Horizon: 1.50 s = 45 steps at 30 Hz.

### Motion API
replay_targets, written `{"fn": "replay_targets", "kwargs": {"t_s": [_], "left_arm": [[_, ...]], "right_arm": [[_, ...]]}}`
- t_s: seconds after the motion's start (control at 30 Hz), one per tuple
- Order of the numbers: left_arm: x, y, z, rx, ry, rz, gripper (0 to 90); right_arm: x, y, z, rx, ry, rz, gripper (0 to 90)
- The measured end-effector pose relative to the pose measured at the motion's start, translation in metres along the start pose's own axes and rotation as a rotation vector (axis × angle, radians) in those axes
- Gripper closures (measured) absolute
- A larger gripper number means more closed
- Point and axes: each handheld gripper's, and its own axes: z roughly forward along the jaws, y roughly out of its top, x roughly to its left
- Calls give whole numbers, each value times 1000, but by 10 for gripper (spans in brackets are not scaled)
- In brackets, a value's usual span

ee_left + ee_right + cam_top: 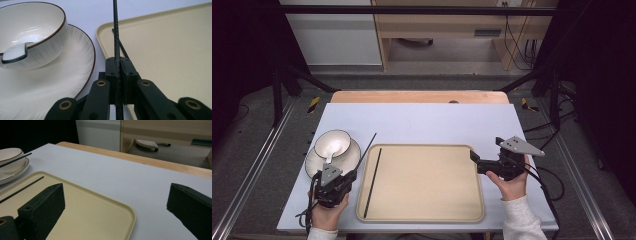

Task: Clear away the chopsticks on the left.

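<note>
Left gripper (343, 181), at the counter's (422, 122) near left, has its fingers (111, 68) pinched tight on a thin black chopstick (115, 30); in the left gripper view the stick runs straight up from between the pads, over the gap between the plate (82, 50) and the tray (162, 50). In the high view the held chopstick (367, 148) angles up and away from the gripper, its free end above the counter beside the plate's right edge. A second chopstick (373, 181) lies flat in the tray (427, 216), along its left side, parallel to the rim. We judge the stick light, stiff and narrow, with a finely ribbed or matte surface that gives the pads some bite; little risk of breakage, but a thin rod like this can pivot or roll between flat pads if taken off-centre. The grip sits near the stick's lower end, so most of its length is cantilevered, and we would expect the tip to swing with any wrist roll. A hold nearer mid-length would steady it; for laying it beside its mate, lower it level and release close to the tray floor so it does not bounce or roll. White bowl (333, 143) with a spoon (15, 53) in it sits on the plate (314, 162), close to the stick's path: ceramic, fragile, worth keeping clear of. Right gripper (477, 160) hangs over the tray's right edge, fingers (42, 205) spread wide, nothing between them.
</note>
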Motion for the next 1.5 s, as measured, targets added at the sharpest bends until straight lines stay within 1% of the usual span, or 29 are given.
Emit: {"fn": "replay_targets", "kwargs": {"t_s": [0.1,0.17,0.23,0.3,0.33,0.37,0.43,0.57,0.6,0.67,0.7,0.77,0.8,0.97,1.07,1.1,1.17,1.2,1.3,1.37,1.43,1.5], "left_arm": [[-4,2,-2,-9,11,0,850],[-6,2,-3,-14,23,-8,850],[-10,3,-5,-23,37,-41,850],[-15,5,-6,-21,55,-75,850],[-17,6,-6,-21,64,-81,850],[-18,7,-7,-19,64,-75,850],[-21,9,-9,-26,70,-83,850],[-26,13,-10,-39,89,-132,850],[-28,14,-10,-38,99,-137,850],[-29,14,-12,-37,104,-133,850],[-31,13,-12,-47,103,-160,850],[-38,12,-12,-58,117,-230,850],[-42,12,-12,-68,119,-257,850],[-50,13,-12,-76,127,-239,850],[-58,12,-10,-78,143,-268,850],[-60,12,-8,-79,147,-271,850],[-64,11,-6,-82,147,-260,850],[-67,11,-5,-83,148,-260,850],[-73,10,-3,-95,152,-271,849],[-75,9,-1,-96,150,-270,850],[-79,9,1,-99,153,-281,850],[-81,8,4,-98,148,-281,850]], "right_arm": [[0,0,0,0,1,1,19],[0,0,0,1,3,4,19],[0,0,0,1,2,4,19],[0,0,-1,0,2,5,19],[-1,1,-1,-5,1,7,19],[-1,1,-3,-6,1,9,19],[-2,2,-4,-15,3,11,19],[-2,3,-7,-25,4,19,19],[-3,3,-7,-24,5,19,19],[-3,3,-8,-28,6,19,19],[-3,3,-8,-29,6,21,20],[-3,3,-8,-30,7,24,20],[-3,3,-8,-29,8,26,20],[-3,3,-8,-28,11,21,20],[-3,3,-8,-27,12,20,20],[-3,3,-7,-26,13,23,20],[-2,3,-7,-25,12,22,20],[-2,3,-6,-25,13,23,20],[-2,3,-6,-25,15,21,20],[-2,3,-6,-25,15,21,20],[-2,3,-6,-26,17,23,20],[-2,3,-6,-24,17,19,20]]}}
